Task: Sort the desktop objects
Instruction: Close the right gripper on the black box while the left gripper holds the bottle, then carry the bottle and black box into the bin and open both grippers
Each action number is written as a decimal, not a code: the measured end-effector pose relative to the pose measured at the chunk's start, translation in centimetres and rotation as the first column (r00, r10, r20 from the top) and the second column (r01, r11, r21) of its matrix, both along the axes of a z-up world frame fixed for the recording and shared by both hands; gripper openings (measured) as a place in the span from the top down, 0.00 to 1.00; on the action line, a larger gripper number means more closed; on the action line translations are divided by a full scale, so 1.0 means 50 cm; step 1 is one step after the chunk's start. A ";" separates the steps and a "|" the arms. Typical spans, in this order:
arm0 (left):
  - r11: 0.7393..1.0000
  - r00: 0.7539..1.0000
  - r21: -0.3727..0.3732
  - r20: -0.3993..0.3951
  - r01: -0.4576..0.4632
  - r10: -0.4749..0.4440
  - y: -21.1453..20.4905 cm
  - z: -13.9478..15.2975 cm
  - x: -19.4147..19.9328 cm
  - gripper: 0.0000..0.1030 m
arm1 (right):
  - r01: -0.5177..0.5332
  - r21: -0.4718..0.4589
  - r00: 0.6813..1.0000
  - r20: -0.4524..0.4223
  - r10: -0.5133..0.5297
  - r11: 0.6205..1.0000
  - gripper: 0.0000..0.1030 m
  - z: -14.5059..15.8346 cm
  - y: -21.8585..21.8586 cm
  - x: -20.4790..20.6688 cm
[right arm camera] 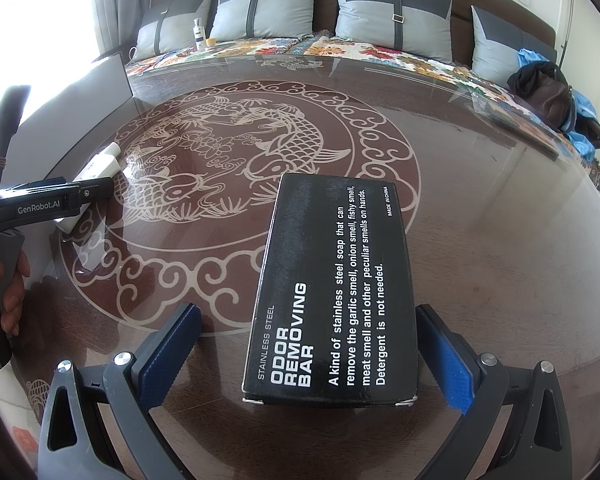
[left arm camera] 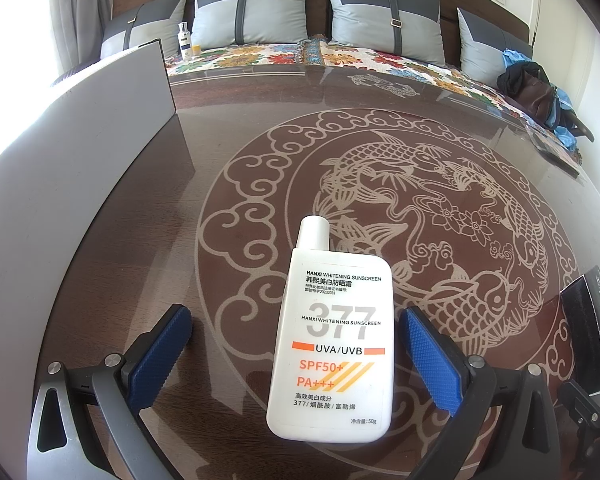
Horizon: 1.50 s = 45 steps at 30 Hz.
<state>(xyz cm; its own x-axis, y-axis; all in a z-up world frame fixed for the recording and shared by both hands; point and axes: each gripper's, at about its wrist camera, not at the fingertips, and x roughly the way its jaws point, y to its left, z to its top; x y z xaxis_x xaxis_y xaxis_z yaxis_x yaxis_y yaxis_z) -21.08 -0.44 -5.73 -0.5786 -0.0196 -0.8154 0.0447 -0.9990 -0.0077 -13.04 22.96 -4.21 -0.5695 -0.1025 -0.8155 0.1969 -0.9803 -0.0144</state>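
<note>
A white sunscreen bottle [left arm camera: 334, 344] lies flat on the glass-topped table [left arm camera: 260, 140], cap pointing away. My left gripper [left arm camera: 296, 320] is open, its blue pads [left arm camera: 160, 356] on either side of the bottle with gaps. In the right wrist view a black odor-removing-bar box [right arm camera: 336, 288] lies flat between the open fingers of my right gripper [right arm camera: 316, 316], not touched. The same box [left arm camera: 592, 328] shows at the right edge of the left wrist view. The bottle [right arm camera: 96, 172] and the left gripper's body [right arm camera: 40, 204] appear at far left in the right wrist view.
A grey upright panel [left arm camera: 80, 152] stands along the table's left side. Behind the table is a sofa with grey cushions [left arm camera: 252, 12], a small white bottle [left arm camera: 185, 40] and a dark bag [left arm camera: 532, 88]. A hand [right arm camera: 8, 280] holds the left gripper.
</note>
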 end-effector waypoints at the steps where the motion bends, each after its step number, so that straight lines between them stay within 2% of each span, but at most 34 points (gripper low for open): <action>1: 1.000 1.000 0.000 0.000 0.000 0.000 0.000 0.000 0.000 0.00 | 0.000 0.000 1.000 0.000 0.000 1.000 0.00 0.000 0.000 0.000; 6: 1.000 1.000 -0.003 0.007 0.014 -0.014 -0.001 0.000 -0.001 0.00 | 0.000 0.000 1.000 0.000 0.000 1.000 0.00 0.000 0.000 0.000; 11: 0.994 0.993 -0.009 0.063 0.105 -0.104 0.001 0.003 -0.007 0.02 | 0.000 0.000 1.000 0.000 0.000 1.000 0.00 0.000 0.000 0.000; 13: 0.990 0.989 -0.012 0.048 0.144 -0.143 0.010 0.015 0.005 0.28 | 0.000 0.000 1.000 0.000 0.000 1.000 0.00 0.000 0.000 0.000; 14: 0.985 0.984 -0.016 0.044 0.172 -0.171 0.019 0.018 0.012 0.45 | 0.000 0.000 1.000 0.000 0.000 1.000 0.00 0.000 0.000 0.000; 15: 0.981 0.981 -0.029 0.045 0.191 -0.190 0.026 0.021 0.017 0.50 | 0.000 -0.001 1.000 0.000 0.000 1.000 0.00 0.000 0.000 0.000; 17: 0.982 0.981 -0.020 0.041 0.190 -0.189 0.026 0.023 0.030 0.50 | -0.014 0.002 0.999 0.029 0.014 1.000 0.00 0.001 0.000 -0.007; 19: 0.986 0.985 0.007 0.030 0.168 -0.168 0.016 0.025 0.044 0.51 | -0.037 -0.012 0.994 0.102 0.038 0.999 0.00 0.008 0.006 -0.029; 22: 0.988 0.990 0.071 0.014 0.140 -0.141 0.002 0.028 0.069 0.51 | -0.014 -0.049 0.989 0.144 0.021 0.999 0.03 0.031 0.018 -0.057; 23: 0.987 0.991 0.087 0.011 0.134 -0.136 -0.001 0.029 0.077 0.51 | -0.023 -0.060 0.984 0.173 0.033 0.998 0.11 0.032 0.015 -0.069; 24: 0.987 0.991 0.098 0.006 0.129 -0.131 -0.004 0.030 0.086 0.51 | -0.034 -0.063 0.979 0.200 0.046 0.997 0.31 0.030 0.010 -0.078; 25: 0.986 0.992 0.111 -0.003 0.125 -0.125 -0.008 0.035 0.094 0.51 | -0.043 -0.046 0.977 0.209 0.052 0.998 0.43 0.029 0.007 -0.084; 28: 0.979 0.992 0.164 -0.045 0.124 -0.118 -0.026 0.065 0.123 0.51 | -0.040 -0.066 0.972 0.227 0.054 0.997 0.43 0.048 0.008 -0.079; 33: 0.967 0.988 0.223 -0.118 0.125 -0.100 -0.073 0.143 0.172 0.51 | -0.052 -0.037 0.981 0.187 0.058 0.998 0.43 0.119 -0.019 -0.038; 36: 0.958 0.984 0.269 -0.167 0.100 -0.056 -0.135 0.208 0.201 0.51 | -0.077 -0.040 0.984 0.155 0.082 0.996 0.43 0.172 -0.063 -0.029; 39: 0.960 0.979 0.277 -0.202 0.047 0.010 -0.225 0.274 0.224 0.51 | -0.132 -0.075 0.983 0.116 0.140 0.988 0.43 0.232 -0.150 -0.031; 42: 0.965 0.976 0.259 -0.195 -0.042 0.095 -0.337 0.316 0.237 0.51 | -0.225 -0.118 0.970 0.063 0.233 0.967 0.43 0.292 -0.288 -0.036; 45: 0.965 0.969 0.218 -0.166 -0.147 0.185 -0.450 0.324 0.252 0.51 | -0.330 -0.189 0.940 0.020 0.339 0.925 0.43 0.342 -0.456 -0.033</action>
